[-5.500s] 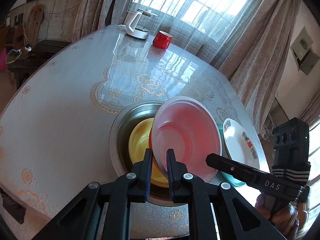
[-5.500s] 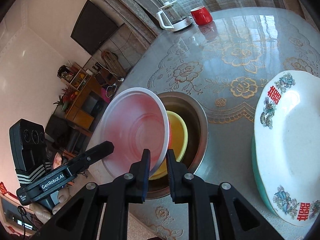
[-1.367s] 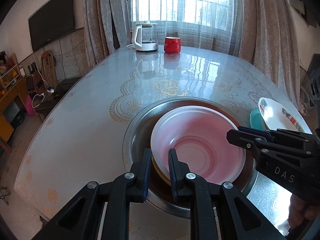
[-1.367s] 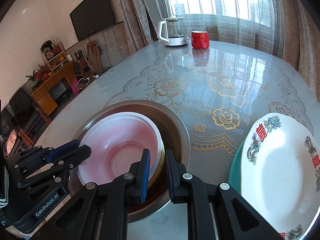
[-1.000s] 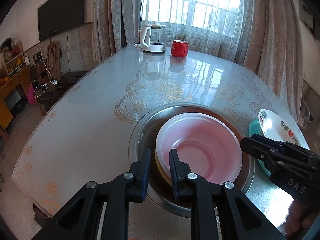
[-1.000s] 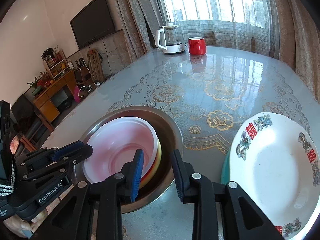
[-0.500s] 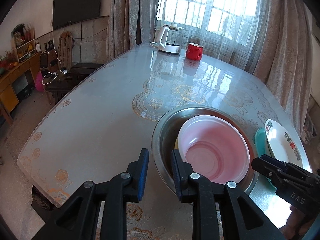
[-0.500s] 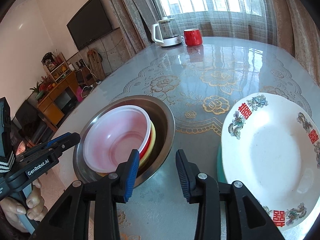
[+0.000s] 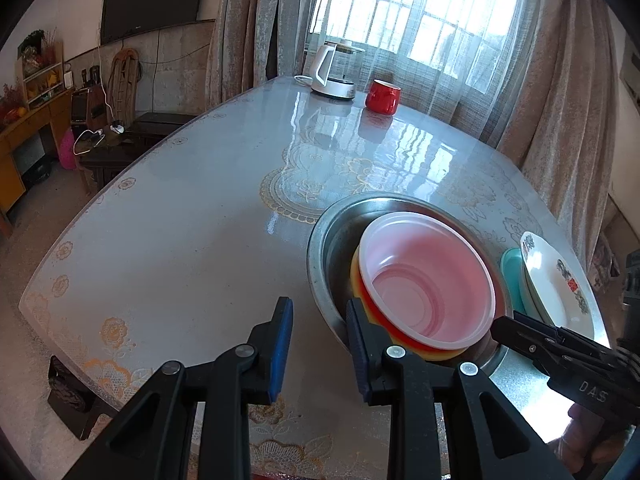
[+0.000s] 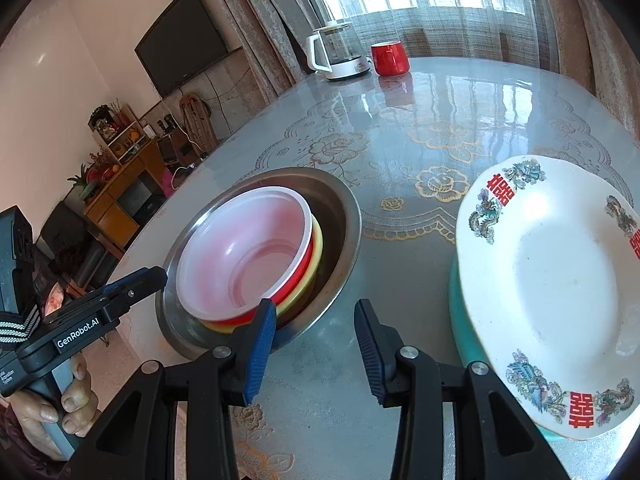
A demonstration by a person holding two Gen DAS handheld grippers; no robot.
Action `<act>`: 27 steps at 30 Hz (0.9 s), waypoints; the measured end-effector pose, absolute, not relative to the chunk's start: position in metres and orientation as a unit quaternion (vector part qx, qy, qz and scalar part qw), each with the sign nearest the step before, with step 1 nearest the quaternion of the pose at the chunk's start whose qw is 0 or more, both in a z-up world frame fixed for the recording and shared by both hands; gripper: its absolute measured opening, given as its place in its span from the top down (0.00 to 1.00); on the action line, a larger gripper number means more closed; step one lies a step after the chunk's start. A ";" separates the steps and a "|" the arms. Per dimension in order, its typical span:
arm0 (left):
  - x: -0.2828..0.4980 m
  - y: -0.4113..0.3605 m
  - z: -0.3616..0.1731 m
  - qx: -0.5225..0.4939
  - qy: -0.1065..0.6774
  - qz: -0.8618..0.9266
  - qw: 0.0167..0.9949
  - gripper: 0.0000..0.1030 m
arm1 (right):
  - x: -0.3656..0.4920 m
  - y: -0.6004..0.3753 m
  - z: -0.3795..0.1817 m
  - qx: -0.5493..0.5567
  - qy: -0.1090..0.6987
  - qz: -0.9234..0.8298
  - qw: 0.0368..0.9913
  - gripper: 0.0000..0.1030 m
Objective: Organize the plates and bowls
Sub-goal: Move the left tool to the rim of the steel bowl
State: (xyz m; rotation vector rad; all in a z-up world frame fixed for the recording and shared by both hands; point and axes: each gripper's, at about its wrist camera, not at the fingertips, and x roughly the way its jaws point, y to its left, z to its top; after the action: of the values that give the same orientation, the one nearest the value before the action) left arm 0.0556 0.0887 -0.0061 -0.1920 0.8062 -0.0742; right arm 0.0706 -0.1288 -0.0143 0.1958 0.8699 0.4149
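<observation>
The left gripper [image 9: 318, 322] hung over the near edge of the table [image 9: 180, 232], its jaws parted and opening, with nothing between them. Its right finger stood just in front of the rim of the metal basin [image 9: 320, 248]; whether it touched the rim could not be told. The right gripper [image 10: 314, 322] hung over bare table between the basin [image 10: 340, 196] and the plates, its jaws likewise opening and empty.

The pink bowl [image 9: 428, 280] sat nested inside a red bowl [image 9: 384, 320], which sat inside a yellow bowl [image 9: 354, 272]. The whole stack rested in the metal basin, shifted toward the basin's near side. In the right wrist view the pink bowl [image 10: 248, 248] stood uppermost, with the red [image 10: 302, 270] and yellow [image 10: 316, 256] rims showing as crescents beneath it.

Beside the basin, a white plate [image 10: 560, 280] with red characters and dragon figures lay on top of a teal plate [image 10: 460, 320], overhanging it on the near side.

A white kettle [image 9: 332, 72] and a red cup [image 9: 383, 97] stood together at the far end of the table, well apart from the basin. A hand [image 10: 52, 404] gripped the left gripper's handle.
</observation>
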 end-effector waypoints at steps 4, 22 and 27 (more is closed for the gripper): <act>0.057 0.091 -0.005 -0.093 0.392 -0.038 0.914 0.73 | 0.069 -0.124 -0.014 0.089 0.414 0.203 0.883 0.60; 0.065 0.084 -0.013 -0.082 0.403 -0.074 0.909 0.73 | 0.068 -0.119 -0.010 0.083 0.420 0.203 0.881 0.64; 0.069 0.082 -0.012 -0.069 0.403 -0.075 0.910 0.74 | 0.074 -0.125 -0.011 0.085 0.423 0.185 0.883 0.64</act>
State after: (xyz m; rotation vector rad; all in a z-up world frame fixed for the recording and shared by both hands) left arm 0.0685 0.0815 -0.0122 -0.1413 0.8305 -0.1554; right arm 0.0744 -0.1250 -0.0109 0.1771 0.8808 0.3846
